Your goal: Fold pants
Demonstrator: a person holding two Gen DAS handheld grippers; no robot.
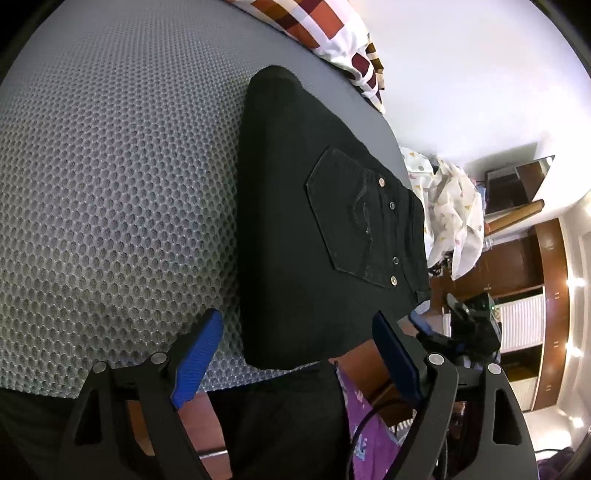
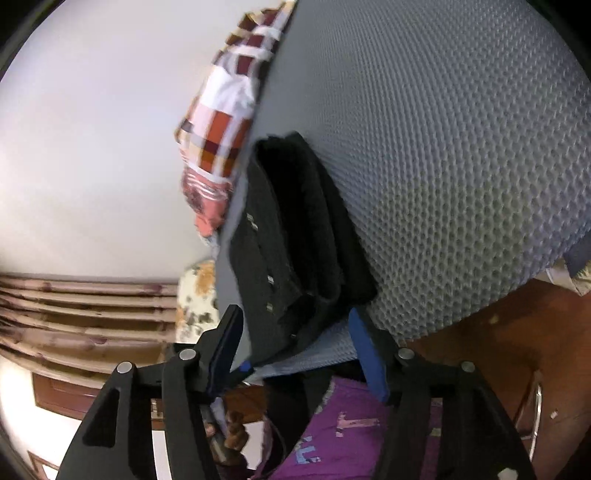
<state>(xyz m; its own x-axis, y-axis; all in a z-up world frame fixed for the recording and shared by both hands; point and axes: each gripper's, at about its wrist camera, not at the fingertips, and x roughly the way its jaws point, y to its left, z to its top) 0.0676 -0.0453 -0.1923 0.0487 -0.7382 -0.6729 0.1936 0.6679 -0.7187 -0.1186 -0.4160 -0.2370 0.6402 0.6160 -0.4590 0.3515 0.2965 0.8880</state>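
The black pants [image 1: 295, 203] lie folded into a thick stack on the grey mesh mattress [image 1: 110, 184], back pocket and rivets facing up. My left gripper [image 1: 295, 321] is open, its blue pads on either side of the stack's near end and touching nothing. In the right wrist view the stack of pants [image 2: 295, 221] shows its layered side, at the mattress [image 2: 461, 166] edge. My right gripper [image 2: 295, 314] is open with the stack's near corner between its fingers, and the pads stand clear of the cloth.
A checked red, orange and white cloth [image 1: 314, 26] lies at the mattress's far edge. A white patterned cloth [image 1: 450, 206] hangs beyond the right side. A person's purple garment [image 2: 351, 435] is close below the grippers. Wooden furniture [image 1: 517, 258] stands further off.
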